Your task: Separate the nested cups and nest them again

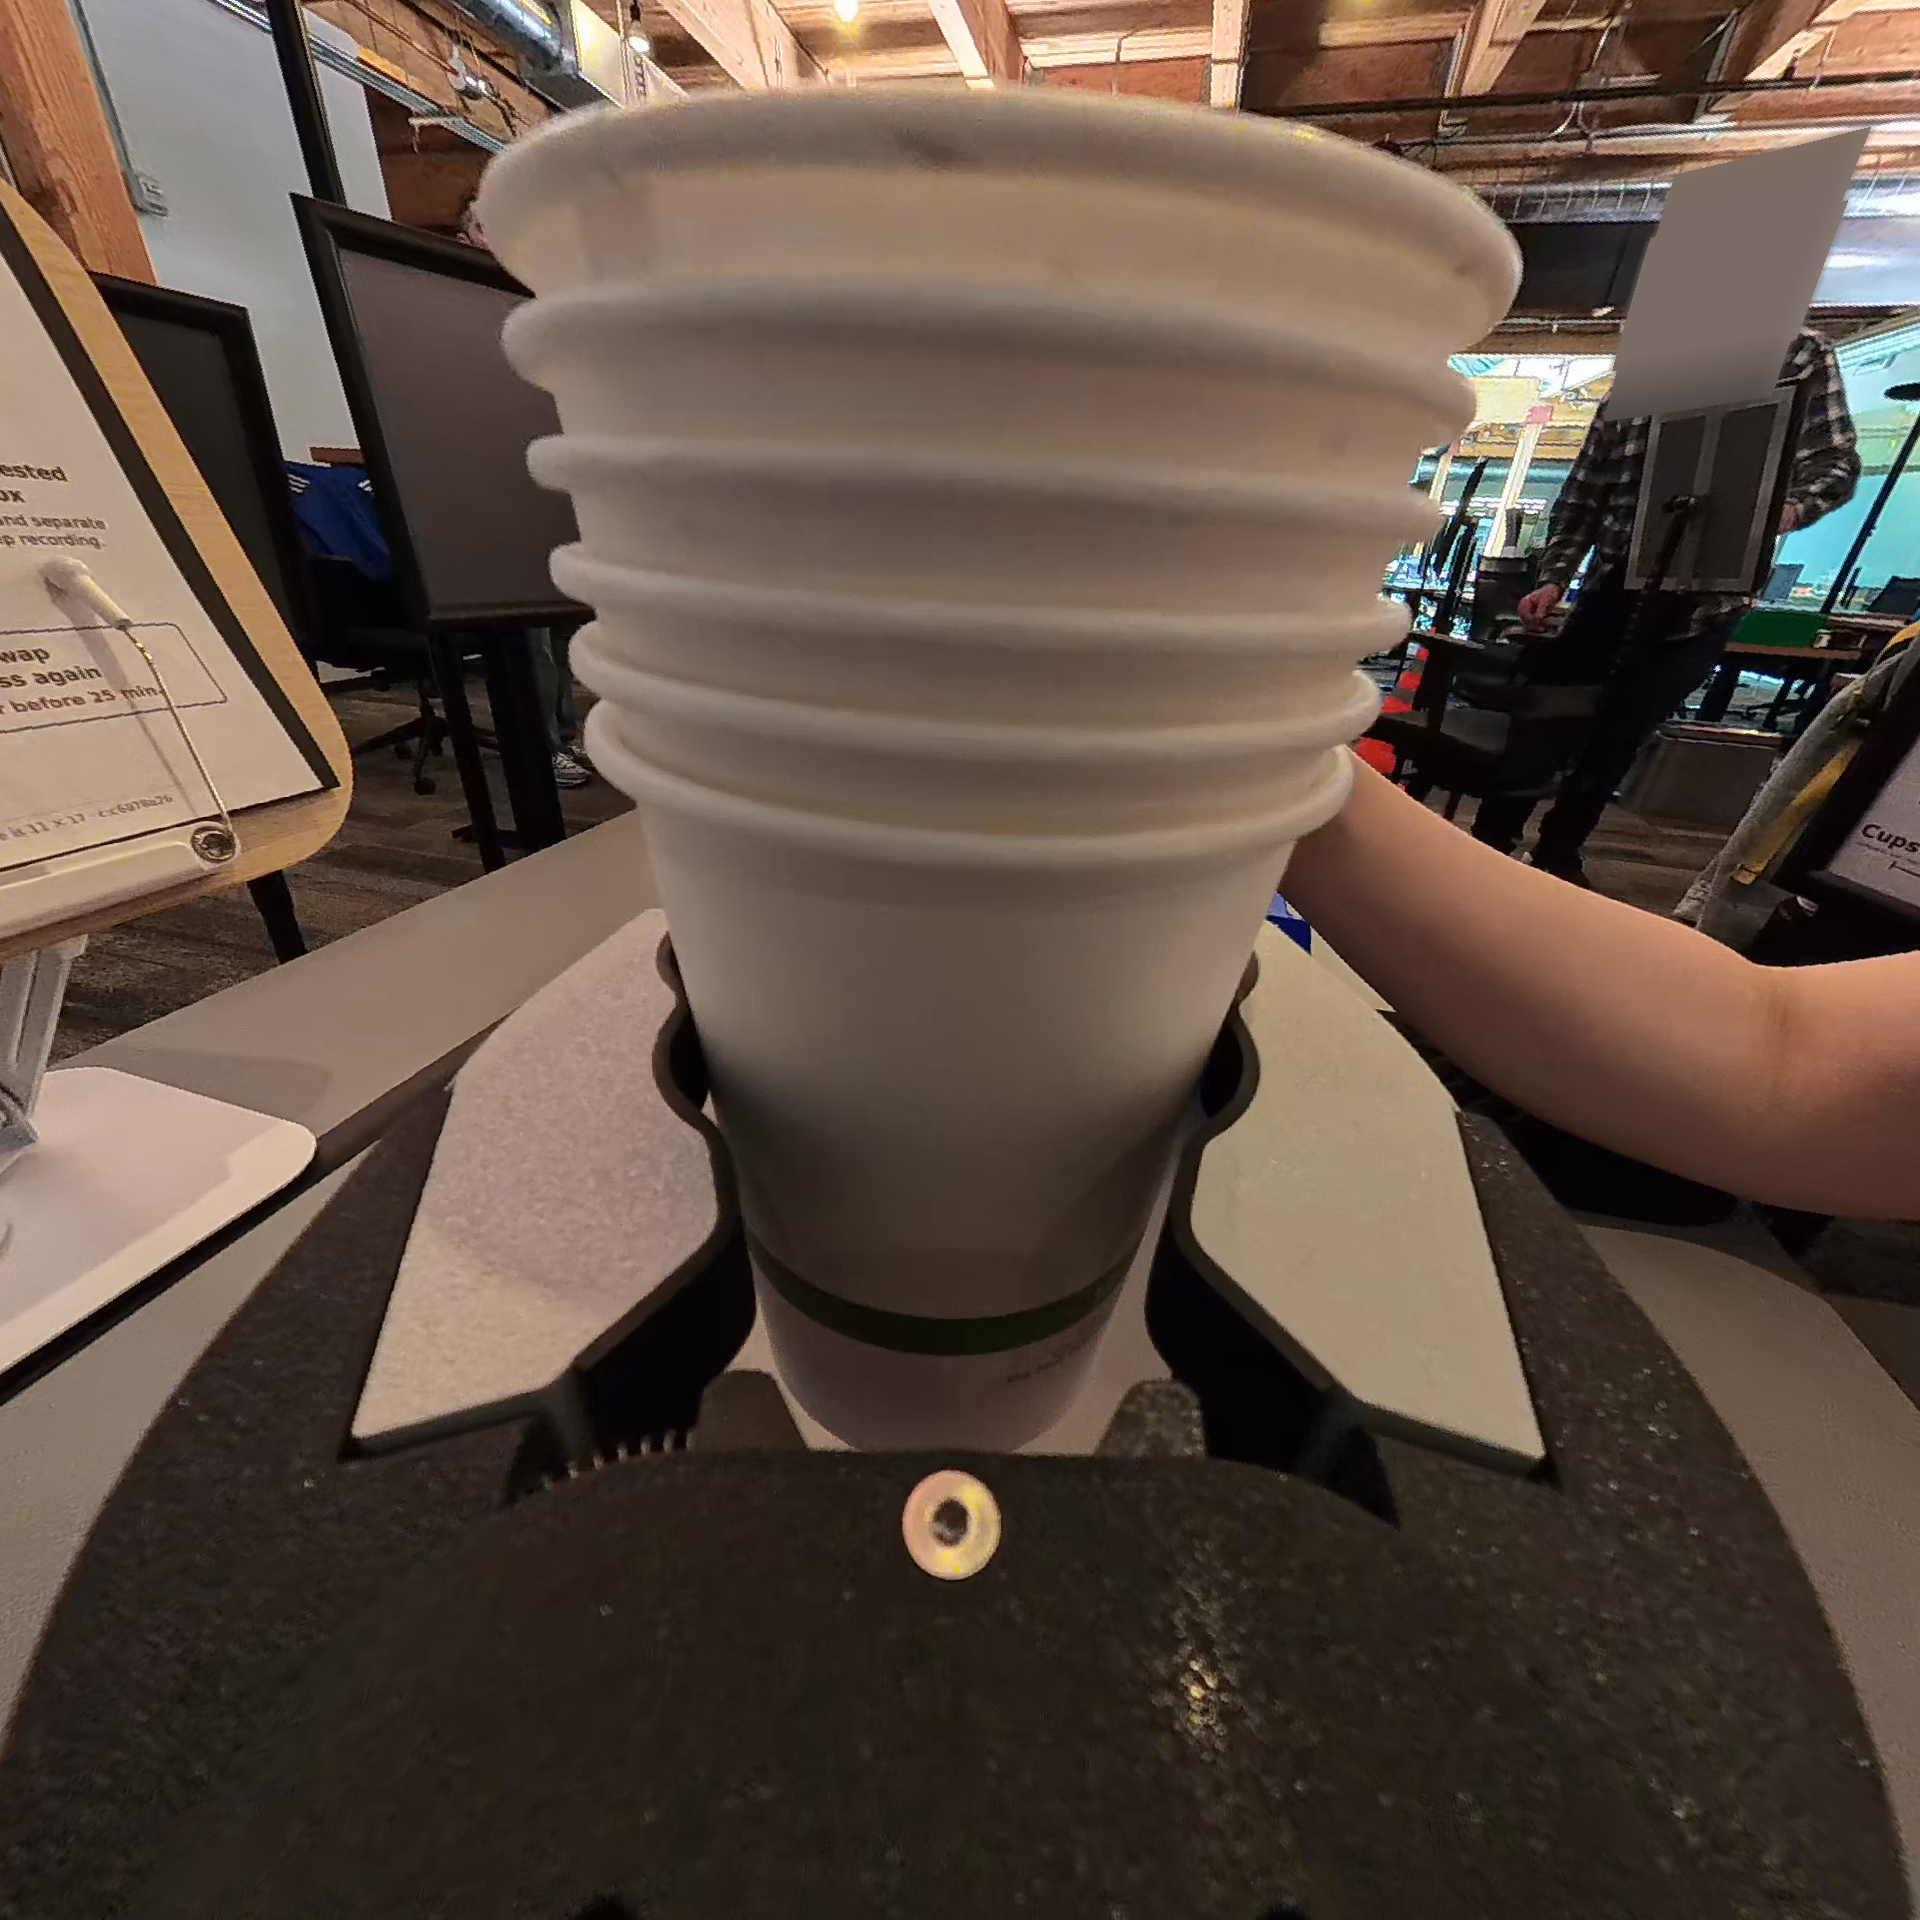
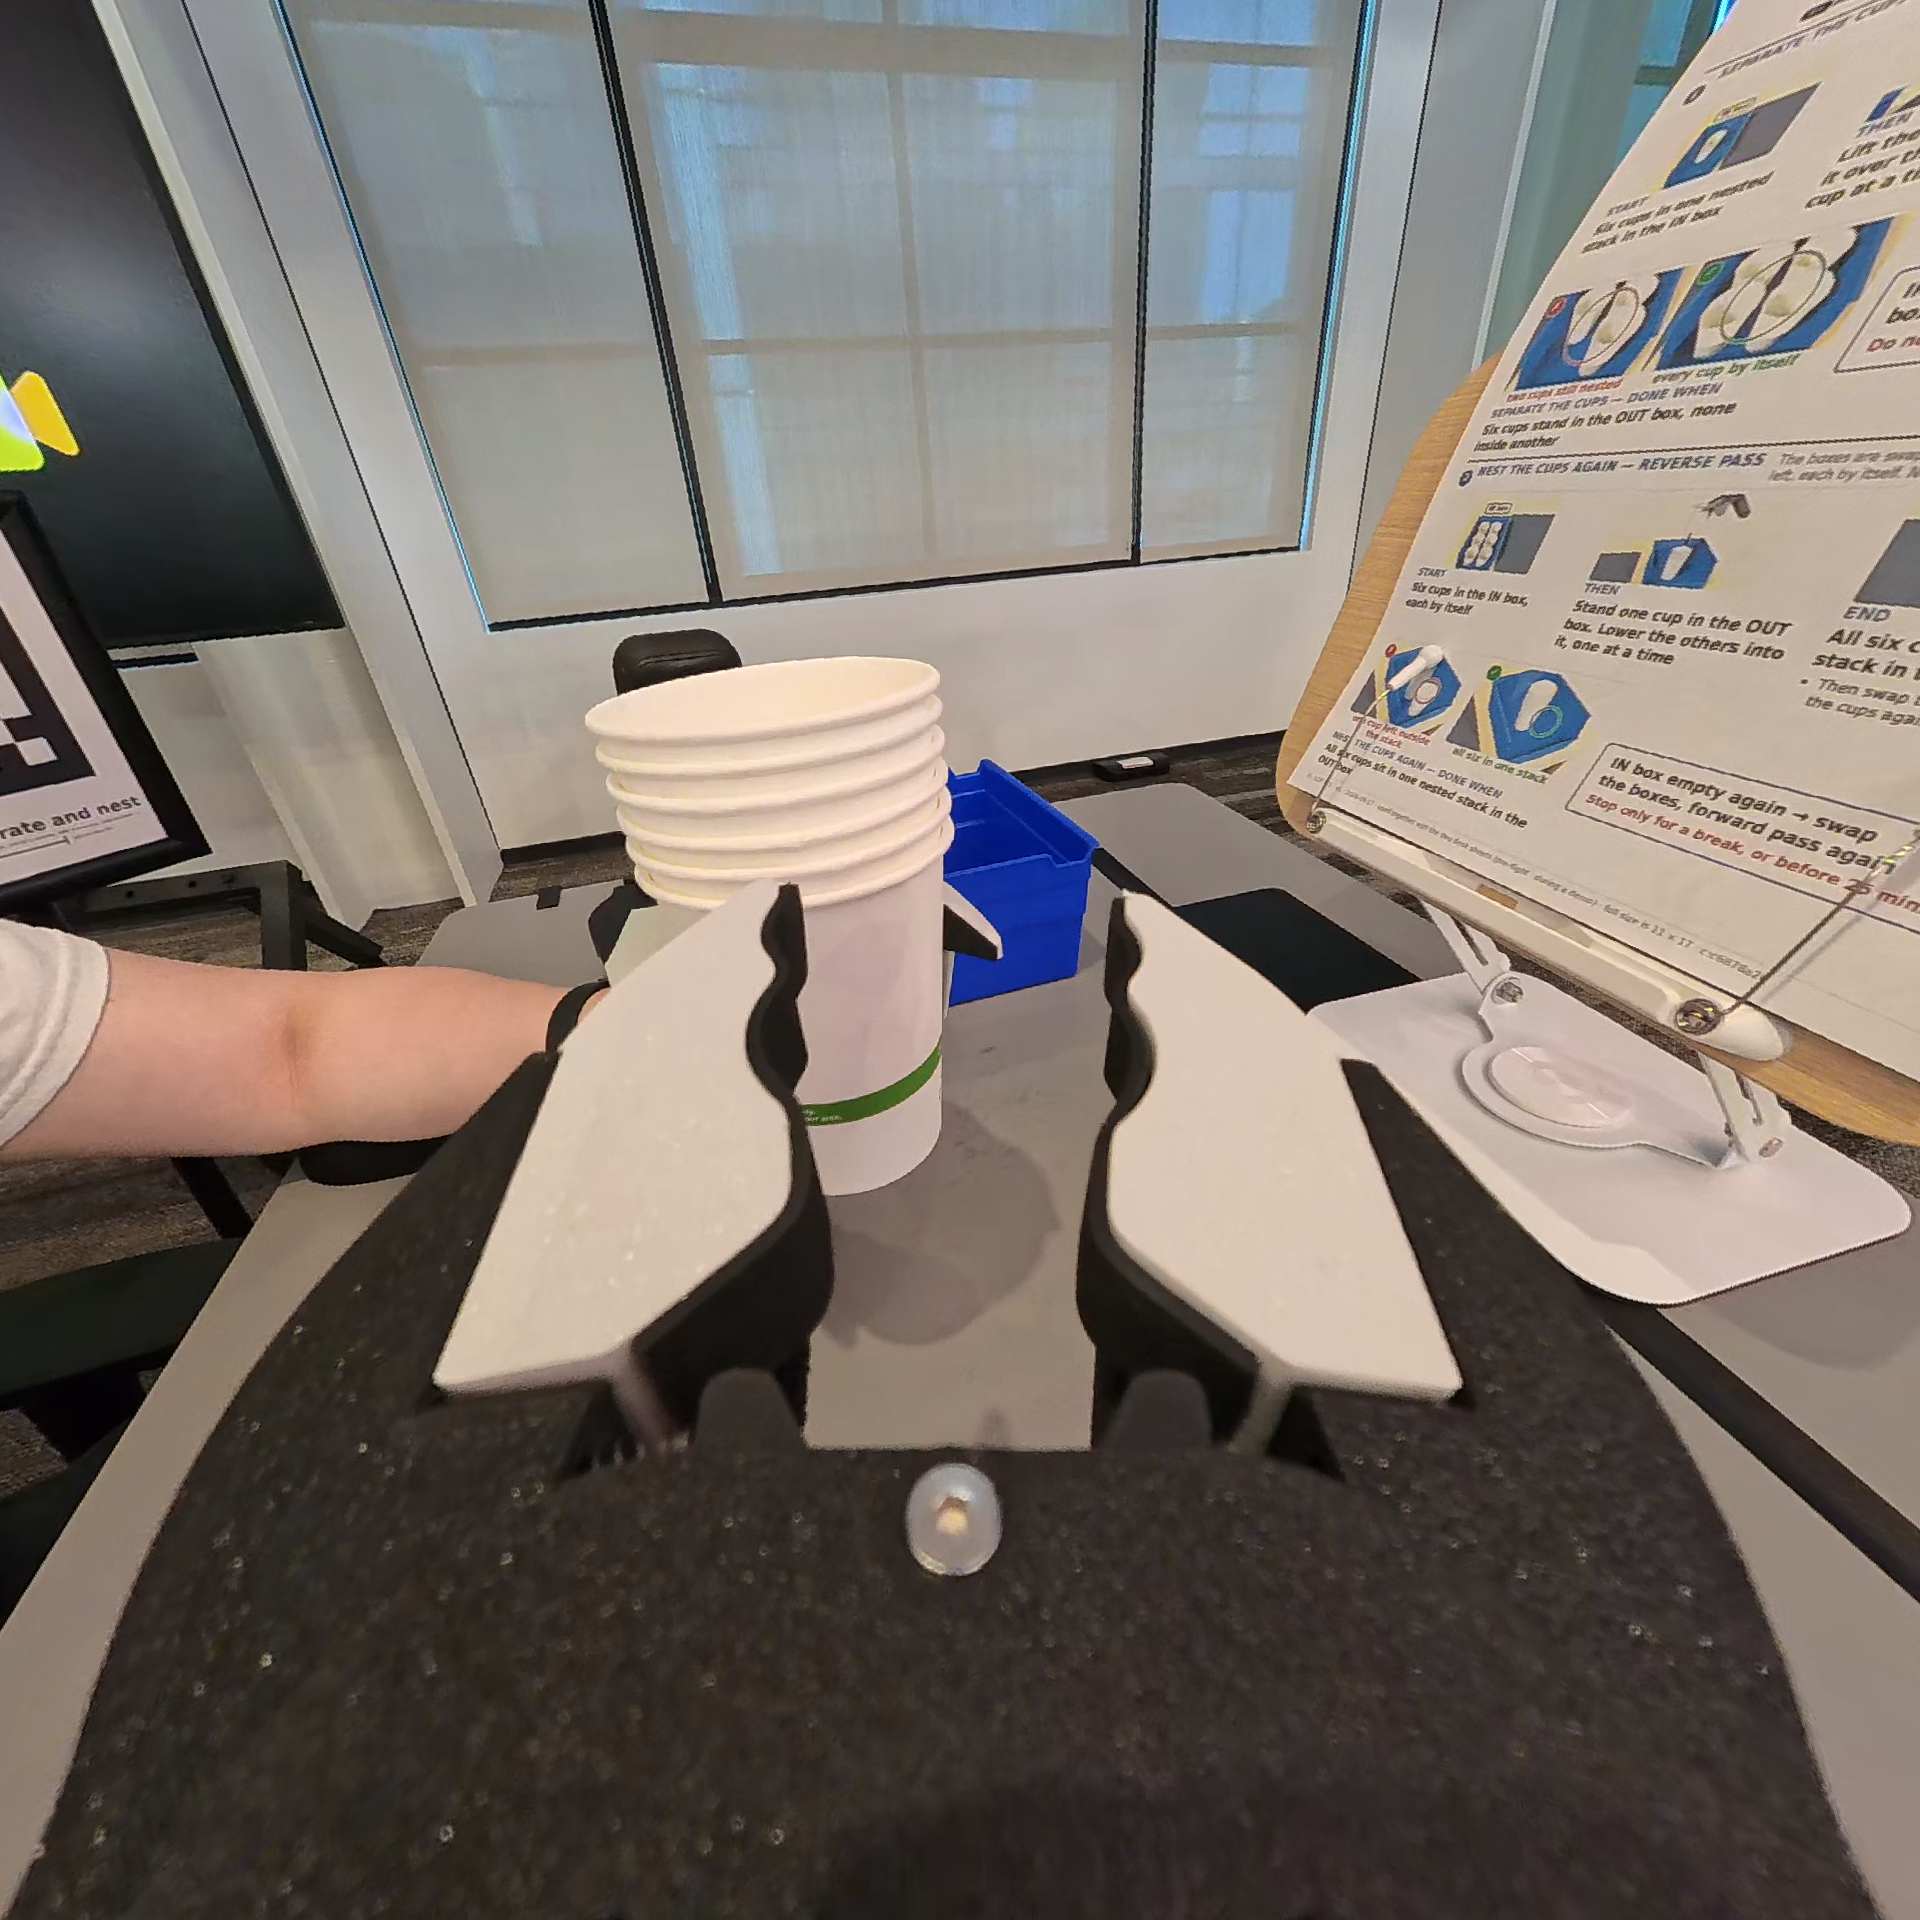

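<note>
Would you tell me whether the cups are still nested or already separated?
Still nested: the cup stack shows six rims stepped one above another, upright, gripped at its lowest cup by the left gripper. The right gripper is open beside it.

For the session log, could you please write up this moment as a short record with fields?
cups: six white paper cups nested in one stack, upright
left gripper: shut on the bottom cup of the stack
right gripper: open, empty, beside the stack
blue bin: behind the stack, on the grey table
instruction sheet stand: right of the table
</note>
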A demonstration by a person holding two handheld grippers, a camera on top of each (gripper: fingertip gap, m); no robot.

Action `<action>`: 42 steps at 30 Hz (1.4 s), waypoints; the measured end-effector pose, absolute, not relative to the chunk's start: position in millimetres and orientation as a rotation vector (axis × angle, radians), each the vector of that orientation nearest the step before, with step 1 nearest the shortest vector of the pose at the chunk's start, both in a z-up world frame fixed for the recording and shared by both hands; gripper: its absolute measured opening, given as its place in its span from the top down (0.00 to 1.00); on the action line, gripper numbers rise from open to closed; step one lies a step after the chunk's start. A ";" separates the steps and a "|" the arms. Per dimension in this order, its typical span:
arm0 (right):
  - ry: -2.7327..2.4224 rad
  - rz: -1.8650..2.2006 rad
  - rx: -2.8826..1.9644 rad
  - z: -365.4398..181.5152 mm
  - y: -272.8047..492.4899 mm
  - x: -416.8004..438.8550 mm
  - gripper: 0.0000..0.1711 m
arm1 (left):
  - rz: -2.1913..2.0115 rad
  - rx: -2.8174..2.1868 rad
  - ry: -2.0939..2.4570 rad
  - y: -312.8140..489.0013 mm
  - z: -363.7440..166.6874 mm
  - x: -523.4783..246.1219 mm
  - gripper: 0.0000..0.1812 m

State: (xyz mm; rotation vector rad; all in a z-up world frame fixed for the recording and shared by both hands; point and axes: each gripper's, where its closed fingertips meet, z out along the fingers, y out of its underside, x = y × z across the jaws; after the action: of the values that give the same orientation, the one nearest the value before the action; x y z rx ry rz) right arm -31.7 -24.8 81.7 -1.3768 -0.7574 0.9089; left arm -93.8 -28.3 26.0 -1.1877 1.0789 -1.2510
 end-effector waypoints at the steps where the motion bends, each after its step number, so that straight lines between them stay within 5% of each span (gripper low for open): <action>1: -0.758 0.909 -1.377 81.8 -24.8 -31.5 0.68 | -1.252 -1.187 1.079 -28.4 26.0 -93.8 0.47; 28: -0.853 0.828 -1.414 99.6 -48.6 -32.4 0.83 | -1.269 -1.189 1.079 -29.1 27.1 -93.6 0.47; 33: -1.043 0.626 -1.487 120.2 -62.2 -47.8 0.93 | -1.251 -1.194 1.085 -27.3 26.1 -94.0 0.47; 42: -1.624 0.340 -1.763 150.3 -60.4 -104.7 0.92 | -1.239 -1.225 1.063 -18.8 25.5 -96.9 0.47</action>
State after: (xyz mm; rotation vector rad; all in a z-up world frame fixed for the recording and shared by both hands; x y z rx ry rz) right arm -104.7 -60.4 150.3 -1.7629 -1.6238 0.3405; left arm -96.9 -18.8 25.5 -1.2249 1.0628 -1.2390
